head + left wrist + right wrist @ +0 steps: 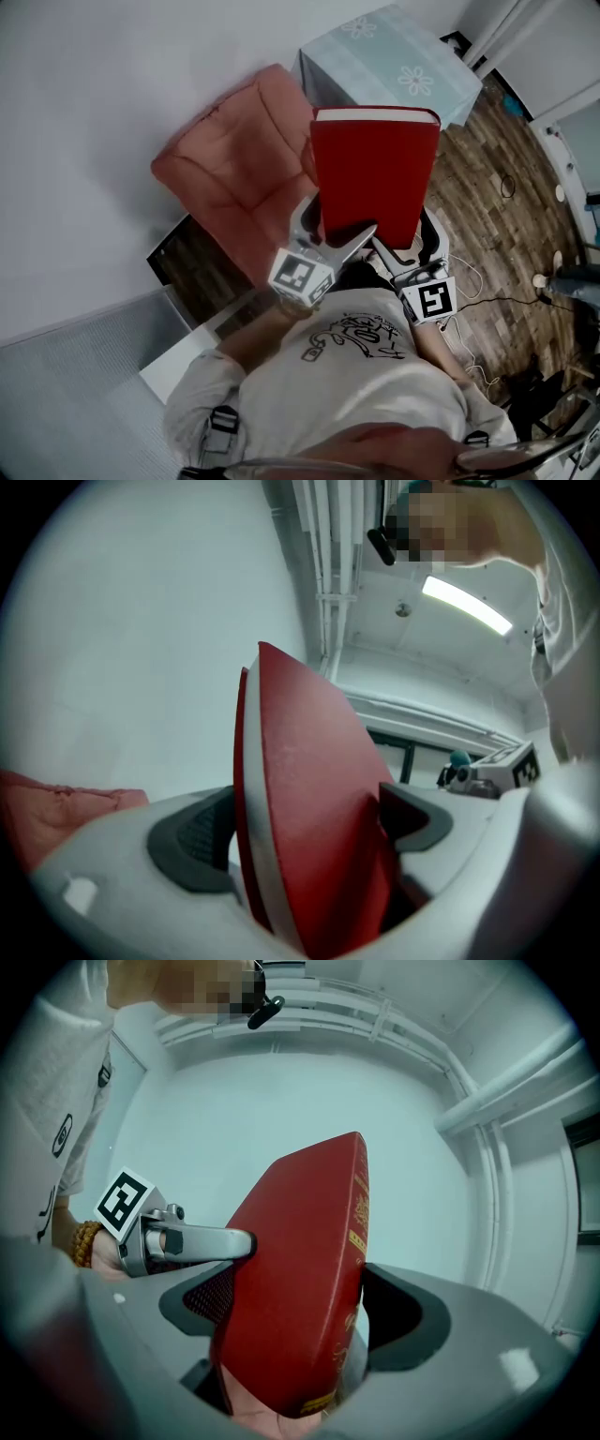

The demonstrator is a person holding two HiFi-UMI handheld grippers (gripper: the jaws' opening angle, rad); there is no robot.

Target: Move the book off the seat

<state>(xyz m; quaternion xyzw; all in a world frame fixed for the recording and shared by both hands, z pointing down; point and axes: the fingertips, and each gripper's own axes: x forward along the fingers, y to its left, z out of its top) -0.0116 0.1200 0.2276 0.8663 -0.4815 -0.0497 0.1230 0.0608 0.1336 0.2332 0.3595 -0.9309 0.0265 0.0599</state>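
A red hardcover book (pixel 375 173) is held up in the air, cover toward me, above and to the right of the pink armchair (pixel 234 178). My left gripper (pixel 323 239) clamps its lower left corner and my right gripper (pixel 403 248) its lower right edge. In the left gripper view the book (pixel 309 789) stands edge-on between the dark pads, with the left gripper (pixel 302 836) shut on it. In the right gripper view the gold-lettered spine (pixel 356 1232) faces the camera, and the right gripper (pixel 302 1312) is shut on the book. The armchair seat shows nothing on it.
A small table with a pale blue flowered cloth (pixel 394 61) stands behind the armchair on the right. Cables lie on the wooden floor (pixel 497 197) at the right. A white wall fills the left. A grey mesh surface (pixel 66 394) lies at the lower left.
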